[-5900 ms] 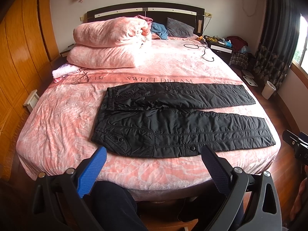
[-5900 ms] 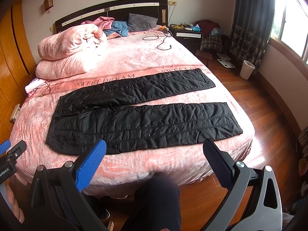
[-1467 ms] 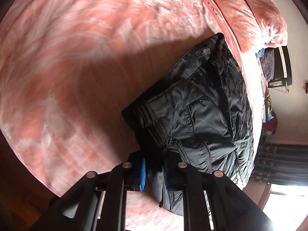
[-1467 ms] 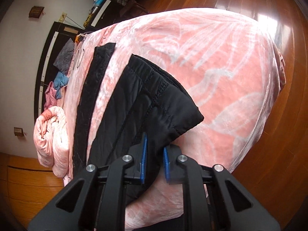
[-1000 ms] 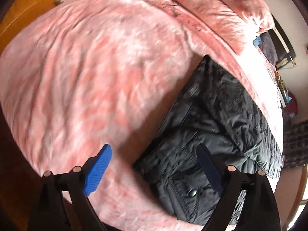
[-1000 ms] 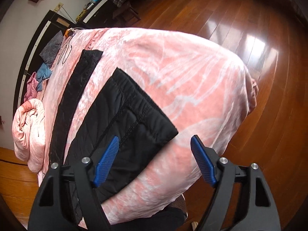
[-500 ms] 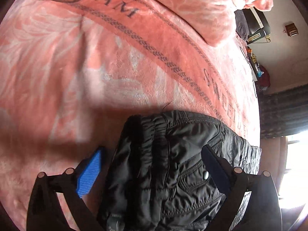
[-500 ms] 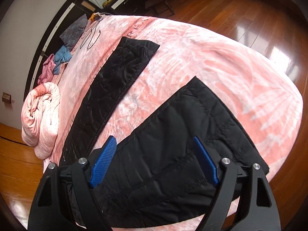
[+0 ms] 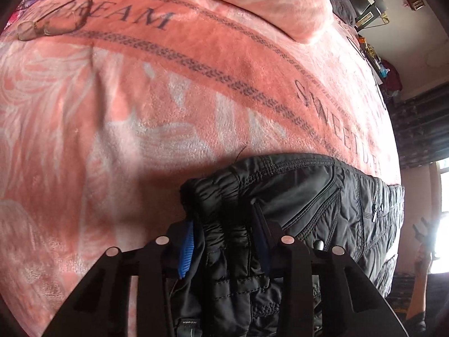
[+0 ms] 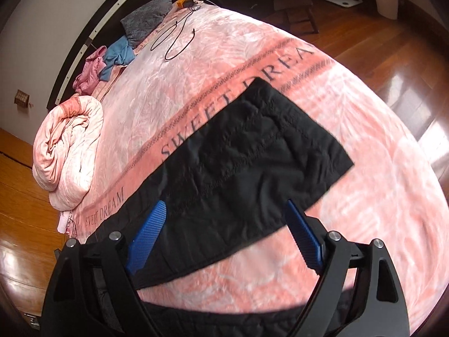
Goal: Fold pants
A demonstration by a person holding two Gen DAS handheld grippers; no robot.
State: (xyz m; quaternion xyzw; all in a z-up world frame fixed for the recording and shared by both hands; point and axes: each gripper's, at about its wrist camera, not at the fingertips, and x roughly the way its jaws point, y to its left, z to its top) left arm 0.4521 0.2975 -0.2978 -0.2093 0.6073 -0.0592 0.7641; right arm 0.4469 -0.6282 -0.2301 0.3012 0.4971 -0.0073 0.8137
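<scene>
my left gripper (image 9: 224,238) has its blue-padded fingers (image 9: 186,255) pinched on the bunched waistband of the black quilted padded pants (image 9: 303,196), which lie across the pink plush "sweet dream" bedspread (image 9: 140,98). my right gripper (image 10: 224,230) hangs over the leg cuff end with its fingers spread wide, holding nothing; the cuff lies flat beneath them.

i judge these pants soft and floppy but puffy: light enough to lift from one end, yet the padding should resist a sharp crease and spring back, and the shiny shell looks a little slippery. thick stitched edges, the waistband and the cuff hem, seem the safest places to pinch.

the cuff corner sits near the bed's edge above the wooden floor (image 10: 393,56), so cloth could slide off there. toward the headboard there is open bedspread, with a pair of thin-framed glasses (image 9: 42,28) and a rolled pink quilt (image 10: 70,140) well apart from the pants.
</scene>
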